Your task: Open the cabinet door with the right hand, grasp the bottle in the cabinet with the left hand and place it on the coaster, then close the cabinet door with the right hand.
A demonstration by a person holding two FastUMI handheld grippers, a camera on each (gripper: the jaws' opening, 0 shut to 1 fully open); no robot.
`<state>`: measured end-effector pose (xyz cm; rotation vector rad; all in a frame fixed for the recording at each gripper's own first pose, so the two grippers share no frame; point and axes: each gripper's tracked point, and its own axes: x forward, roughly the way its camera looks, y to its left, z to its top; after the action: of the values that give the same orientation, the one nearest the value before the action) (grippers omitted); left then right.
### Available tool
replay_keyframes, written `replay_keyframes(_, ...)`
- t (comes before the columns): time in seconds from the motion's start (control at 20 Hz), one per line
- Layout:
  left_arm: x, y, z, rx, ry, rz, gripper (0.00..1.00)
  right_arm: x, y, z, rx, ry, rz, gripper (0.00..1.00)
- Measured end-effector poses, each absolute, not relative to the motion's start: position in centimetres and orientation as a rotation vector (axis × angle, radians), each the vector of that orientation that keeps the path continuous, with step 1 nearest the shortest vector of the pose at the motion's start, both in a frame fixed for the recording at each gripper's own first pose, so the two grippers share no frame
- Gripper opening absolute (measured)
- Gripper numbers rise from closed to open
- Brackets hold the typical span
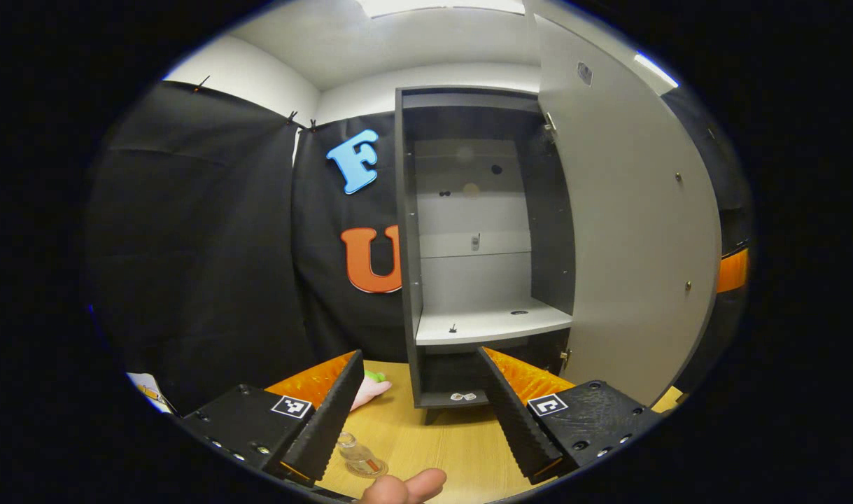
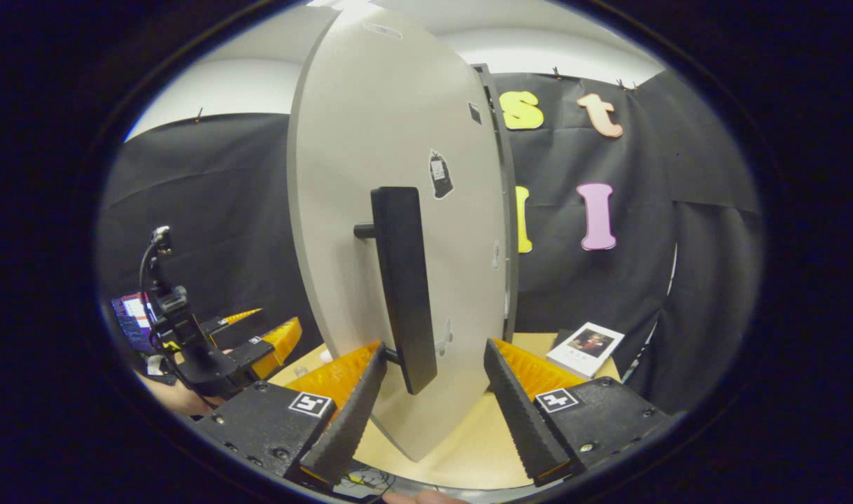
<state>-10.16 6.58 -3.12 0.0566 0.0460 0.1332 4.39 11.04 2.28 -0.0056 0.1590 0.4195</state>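
Left gripper (image 1: 420, 409) spread wide, holds nothing, hovers above light wooden tabletop (image 1: 440, 441) facing tall grey cabinet (image 1: 478, 238). Pale grey cabinet door (image 1: 629, 231) swung open at right; white shelf inside. Small clear glass bottle (image 1: 360, 456) lies on tabletop just beside left finger; coaster cannot be told. Right gripper (image 2: 433, 413) spread wide, fingers either side of black vertical bar handle (image 2: 404, 287) on door, not touching. White booklet (image 2: 586, 348) on tabletop at right.
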Motion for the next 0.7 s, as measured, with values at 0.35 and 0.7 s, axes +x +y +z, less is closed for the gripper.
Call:
replay_keyframes(0.35, -9.0, 12.4, -5.6, -0.029, 0.105, 0.222, 0.96, 6.1, 16.4, 3.0, -0.049, 0.181, 0.451, 0.92)
replay_keyframes(0.7, -7.5, 18.2, -5.8, -0.066, 0.092, 0.267, 0.96, 8.4, 21.0, 3.3, -0.061, 0.127, 0.373, 0.95)
